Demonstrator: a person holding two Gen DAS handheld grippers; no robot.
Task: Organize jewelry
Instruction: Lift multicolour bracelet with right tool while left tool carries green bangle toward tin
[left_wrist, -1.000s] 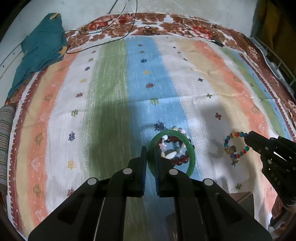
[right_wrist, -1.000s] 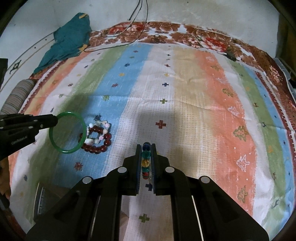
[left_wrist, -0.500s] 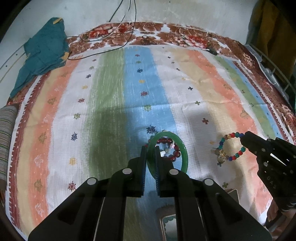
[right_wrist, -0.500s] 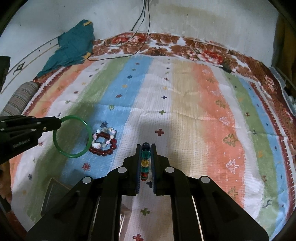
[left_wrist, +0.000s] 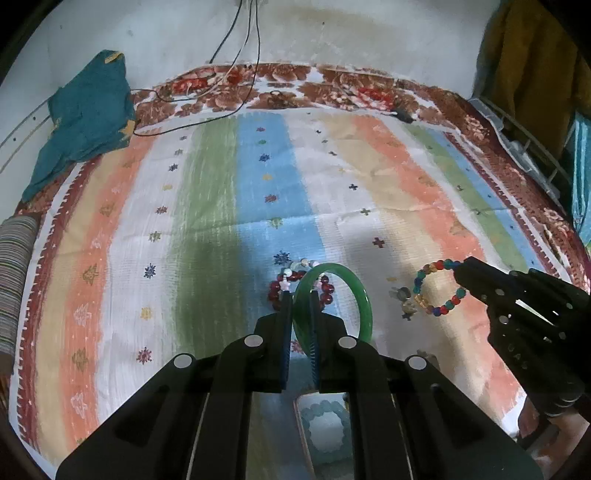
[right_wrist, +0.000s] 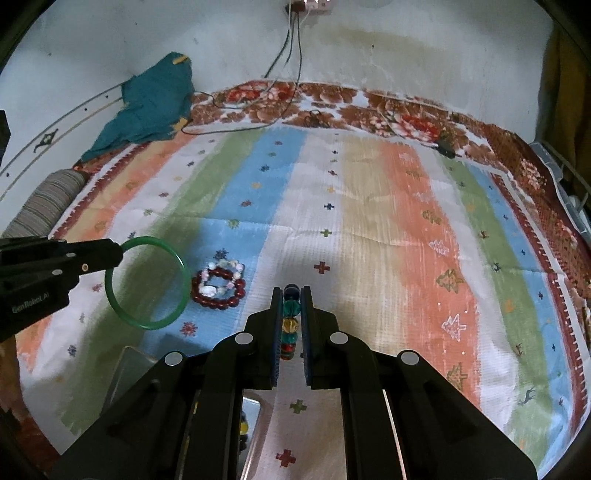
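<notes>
Green bangle (left_wrist: 364, 302) pinched in left claw (left_wrist: 300, 295), beaded bracelet (right_wrist: 290, 321) pinched in right claw (right_wrist: 290, 291)

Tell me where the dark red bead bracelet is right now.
The dark red bead bracelet lies on the striped bedspread's blue stripe, left of centre in the right wrist view, just right of the green bangle held up by the left gripper.

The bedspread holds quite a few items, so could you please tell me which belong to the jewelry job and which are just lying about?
Job:
- green glassy bangle, in left gripper
- multicoloured bead bracelet, in right gripper
- dark red bead bracelet
- pale bead bracelet

Lying about:
- teal cloth
- black cables
- striped bolster
</notes>
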